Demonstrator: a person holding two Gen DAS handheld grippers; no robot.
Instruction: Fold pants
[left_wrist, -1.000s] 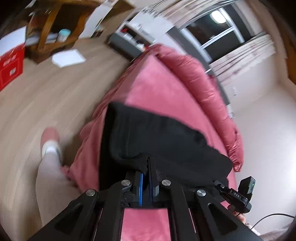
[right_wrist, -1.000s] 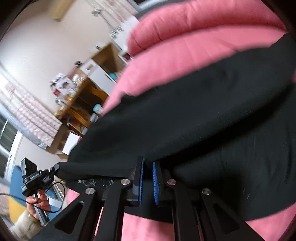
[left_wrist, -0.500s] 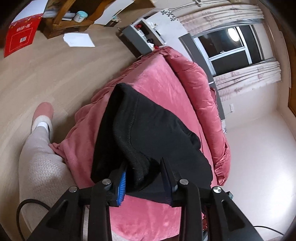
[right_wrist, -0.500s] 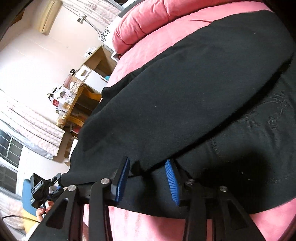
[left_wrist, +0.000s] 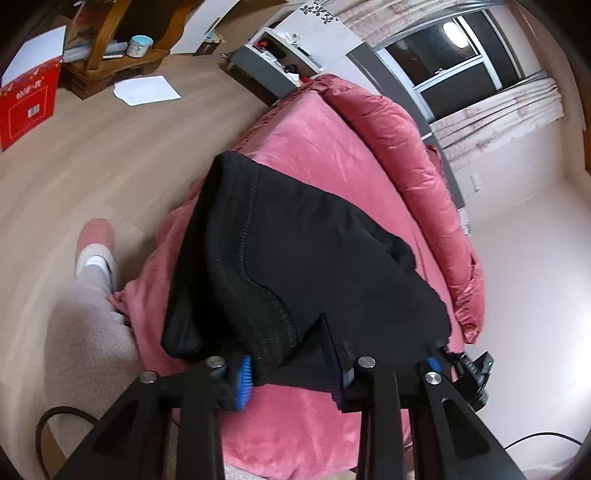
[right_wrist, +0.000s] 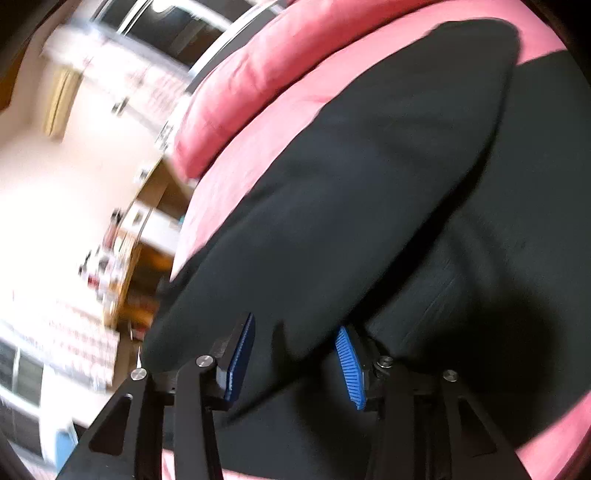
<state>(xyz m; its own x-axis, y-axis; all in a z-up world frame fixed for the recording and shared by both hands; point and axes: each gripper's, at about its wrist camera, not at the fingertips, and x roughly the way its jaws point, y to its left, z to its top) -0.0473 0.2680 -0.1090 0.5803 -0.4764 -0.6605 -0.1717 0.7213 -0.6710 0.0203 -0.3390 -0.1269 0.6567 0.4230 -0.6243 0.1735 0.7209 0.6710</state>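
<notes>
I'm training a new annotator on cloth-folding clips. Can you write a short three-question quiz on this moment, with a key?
1. True or false: the left gripper has its pads clamped tight on the black pants.
2. What do the pants lie on? A. a wooden table B. a pink blanket C. the bare floor
3. Fill in: in the right wrist view, the right gripper has its blue pads standing ____, with black cloth lying between them.

Key
1. False: the pads stand apart, the cloth edge loose between them.
2. B: the pink blanket covers the bed under the pants.
3. apart
</notes>
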